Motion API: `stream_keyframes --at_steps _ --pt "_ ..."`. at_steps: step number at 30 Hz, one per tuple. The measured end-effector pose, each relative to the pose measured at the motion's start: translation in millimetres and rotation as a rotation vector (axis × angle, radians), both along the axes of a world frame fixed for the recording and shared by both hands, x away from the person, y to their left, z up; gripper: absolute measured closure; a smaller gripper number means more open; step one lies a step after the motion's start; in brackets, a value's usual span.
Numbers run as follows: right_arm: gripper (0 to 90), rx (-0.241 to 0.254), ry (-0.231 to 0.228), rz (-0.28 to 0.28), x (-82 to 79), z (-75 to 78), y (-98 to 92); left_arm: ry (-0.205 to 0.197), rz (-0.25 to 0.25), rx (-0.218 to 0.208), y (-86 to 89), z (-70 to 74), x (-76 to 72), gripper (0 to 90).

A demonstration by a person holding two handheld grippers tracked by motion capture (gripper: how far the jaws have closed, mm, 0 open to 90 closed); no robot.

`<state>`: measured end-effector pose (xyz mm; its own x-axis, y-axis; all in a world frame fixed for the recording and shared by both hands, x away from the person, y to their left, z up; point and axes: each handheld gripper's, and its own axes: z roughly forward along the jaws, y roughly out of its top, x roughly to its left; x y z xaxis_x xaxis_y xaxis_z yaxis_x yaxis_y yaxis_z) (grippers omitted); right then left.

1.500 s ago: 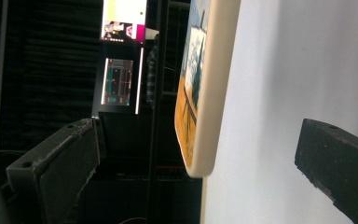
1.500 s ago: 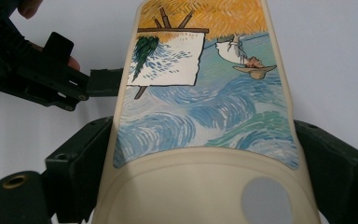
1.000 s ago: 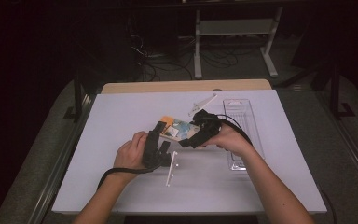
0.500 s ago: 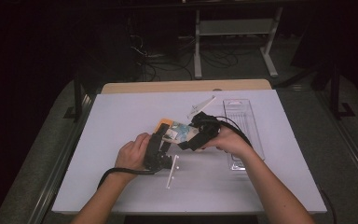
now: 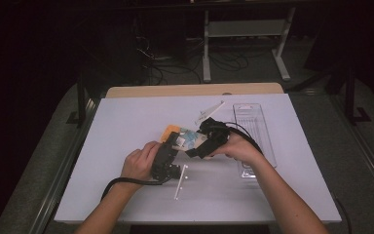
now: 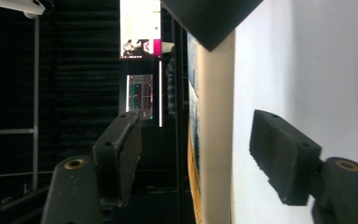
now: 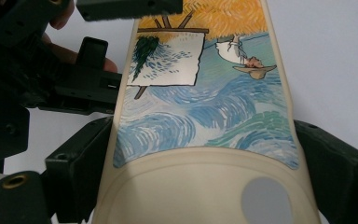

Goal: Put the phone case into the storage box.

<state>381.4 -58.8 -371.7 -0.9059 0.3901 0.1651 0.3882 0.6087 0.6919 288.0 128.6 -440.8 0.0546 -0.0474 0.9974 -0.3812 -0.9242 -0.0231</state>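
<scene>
Two grippers meet mid-worktop [image 5: 126, 126]: our left gripper [image 5: 174, 142] has just been closing, its jaws straddling the painted case [image 5: 185, 138] edge without touching, while our right gripper [image 5: 195, 151] clamps the case's other end.

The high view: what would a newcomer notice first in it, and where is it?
First comes the painted case, bright orange and blue at the middle of the white table, gripped across its width by the right claw. The left claw has just been closing around the case's edge, though its pads do not press yet. A clear plastic tray lies to the right.
</scene>
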Motion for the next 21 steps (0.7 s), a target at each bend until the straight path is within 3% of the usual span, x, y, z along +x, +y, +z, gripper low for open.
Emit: stream_keyframes --at_steps 5,7,9,21 --pt "10.6 -0.001 -0.004 -0.001 -0.3 0.6 -0.4 -0.002 0.007 -0.004 0.1 0.6 -0.2 40.0" --pt "10.6 0.014 0.017 -0.005 -1.5 1.2 0.0 -0.001 0.003 -0.005 -0.3 0.7 -0.8 43.6" --pt "10.6 -0.003 -0.019 0.008 1.3 -1.0 -0.9 0.001 0.002 -0.005 -0.6 0.2 -1.2 45.7" --pt "10.7 -0.003 -0.017 0.008 1.3 -2.3 0.3 0.018 -0.004 -0.005 -1.6 0.3 -2.4 60.1"
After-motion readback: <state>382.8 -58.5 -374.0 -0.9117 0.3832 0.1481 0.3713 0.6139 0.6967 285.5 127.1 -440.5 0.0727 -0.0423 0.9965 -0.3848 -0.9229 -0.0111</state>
